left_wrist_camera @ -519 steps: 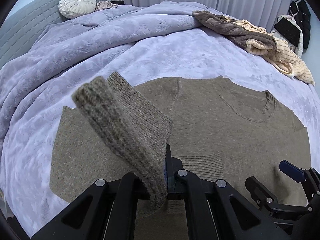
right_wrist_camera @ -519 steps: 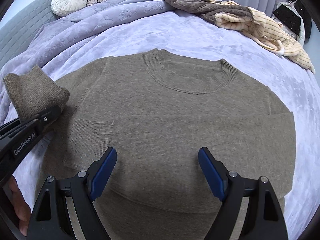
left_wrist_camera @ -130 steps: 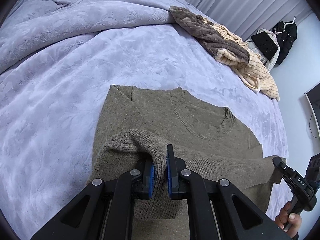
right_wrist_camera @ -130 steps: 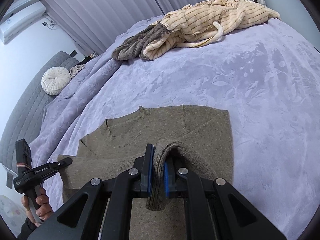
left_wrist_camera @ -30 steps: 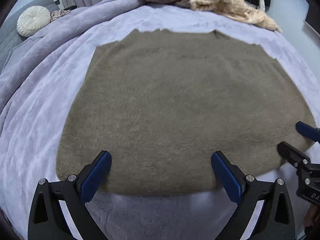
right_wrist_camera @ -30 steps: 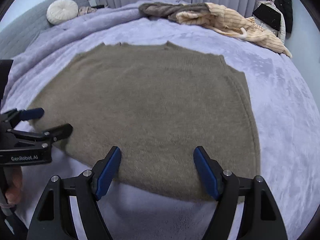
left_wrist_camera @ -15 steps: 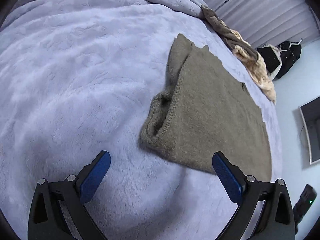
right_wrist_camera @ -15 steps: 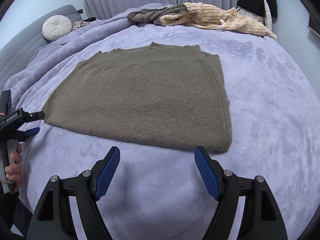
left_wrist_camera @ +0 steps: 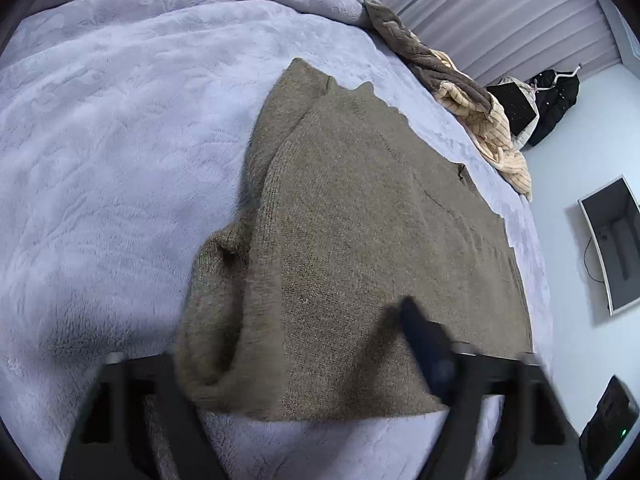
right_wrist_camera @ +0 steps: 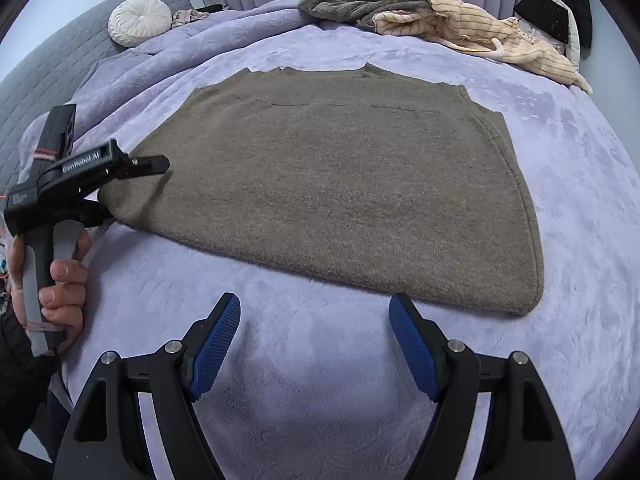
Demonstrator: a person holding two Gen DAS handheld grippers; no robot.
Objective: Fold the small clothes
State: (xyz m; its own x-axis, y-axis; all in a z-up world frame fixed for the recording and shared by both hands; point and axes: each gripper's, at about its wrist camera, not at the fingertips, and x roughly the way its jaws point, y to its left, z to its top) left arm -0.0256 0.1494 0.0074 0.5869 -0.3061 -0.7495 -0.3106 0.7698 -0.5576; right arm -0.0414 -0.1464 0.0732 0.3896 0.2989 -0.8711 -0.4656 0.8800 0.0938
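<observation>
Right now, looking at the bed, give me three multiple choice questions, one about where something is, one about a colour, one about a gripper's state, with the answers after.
1. Where does the pile of beige and grey clothes lie?
A. at the far edge of the bed, beyond the sweater
B. on top of the sweater
C. between the right gripper's fingers

2. What colour is the sweater?
A. navy
B. olive brown
C. white

3. How is the right gripper?
A. shut on the sweater
B. shut on the blanket
C. open, holding nothing

Answers: 1 A, the pile sits behind the sweater's far edge. 2 B, its knit is olive brown against the lilac blanket. 3 C, its blue pads stand wide apart above bare blanket.
</observation>
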